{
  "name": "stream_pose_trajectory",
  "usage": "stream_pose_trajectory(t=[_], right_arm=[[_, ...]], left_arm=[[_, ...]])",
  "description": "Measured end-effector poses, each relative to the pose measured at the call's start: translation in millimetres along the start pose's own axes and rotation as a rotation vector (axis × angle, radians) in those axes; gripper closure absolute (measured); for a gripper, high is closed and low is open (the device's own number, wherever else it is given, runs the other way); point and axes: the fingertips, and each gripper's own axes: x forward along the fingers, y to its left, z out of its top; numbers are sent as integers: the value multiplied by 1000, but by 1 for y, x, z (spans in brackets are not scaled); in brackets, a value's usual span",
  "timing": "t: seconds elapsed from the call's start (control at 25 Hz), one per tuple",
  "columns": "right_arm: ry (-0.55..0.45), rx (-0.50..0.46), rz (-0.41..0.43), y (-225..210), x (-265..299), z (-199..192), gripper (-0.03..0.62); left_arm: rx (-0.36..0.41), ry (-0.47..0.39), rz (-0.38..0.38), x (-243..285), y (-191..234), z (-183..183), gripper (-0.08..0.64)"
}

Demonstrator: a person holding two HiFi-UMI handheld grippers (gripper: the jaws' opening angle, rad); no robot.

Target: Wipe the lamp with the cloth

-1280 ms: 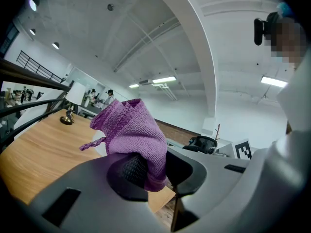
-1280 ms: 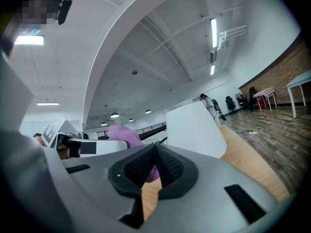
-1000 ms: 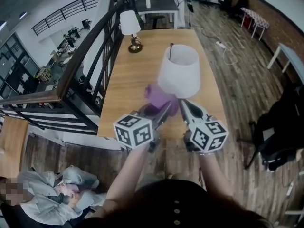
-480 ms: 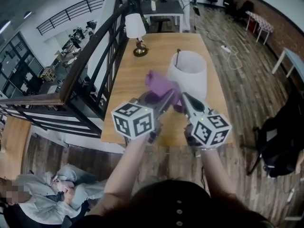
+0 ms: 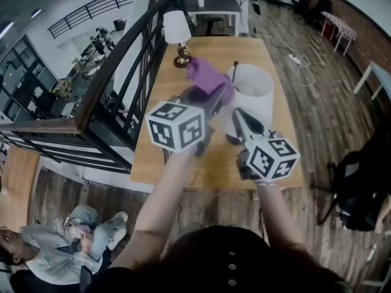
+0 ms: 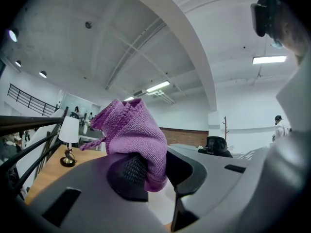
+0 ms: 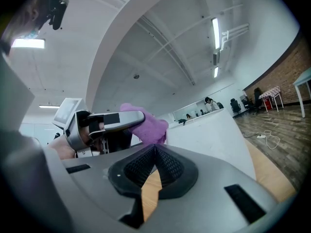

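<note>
Two grippers are raised over the wooden table [image 5: 211, 173].

Head view: the left gripper [image 5: 215, 97], at centre frame, carries the purple cloth [image 5: 206, 77] at the upper left edge of the white lamp shade [image 5: 256, 99]. Contact looks likely but is not certain. The right gripper [image 5: 239, 119] sits just below the shade. A smaller lamp [image 5: 177, 30] stands at top centre.

Left gripper view: the jaws are clenched on a fold of the cloth, with the rest bunched above them at centre frame.

Right gripper view: the jaws are pressed together with nothing between them. The shade fills the right middle.

Handling (judgement): the cloth is soft, limp and light, and the pinch is enough to hold it. The shade is probably thin, light and easily dented or tipped, so wipe gently and steady the lamp low down, not by the shade.

Containers: none. The shade is open at the top, with only a dark stem [image 5: 235, 71] showing at its rim.
</note>
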Motion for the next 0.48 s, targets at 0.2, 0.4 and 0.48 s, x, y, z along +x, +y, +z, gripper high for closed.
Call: stream_pose_trajectory(t=[0.2, 0.4, 0.48], right_arm=[[7, 9, -6, -8, 3, -4, 580], [19, 22, -12, -13, 4, -10, 580], [23, 28, -12, -13, 4, -13, 580]], left_arm=[[-32, 41, 5, 8, 8, -25, 477], [-42, 67, 10, 10, 12, -37, 477], [-44, 79, 12, 10, 14, -42, 479]])
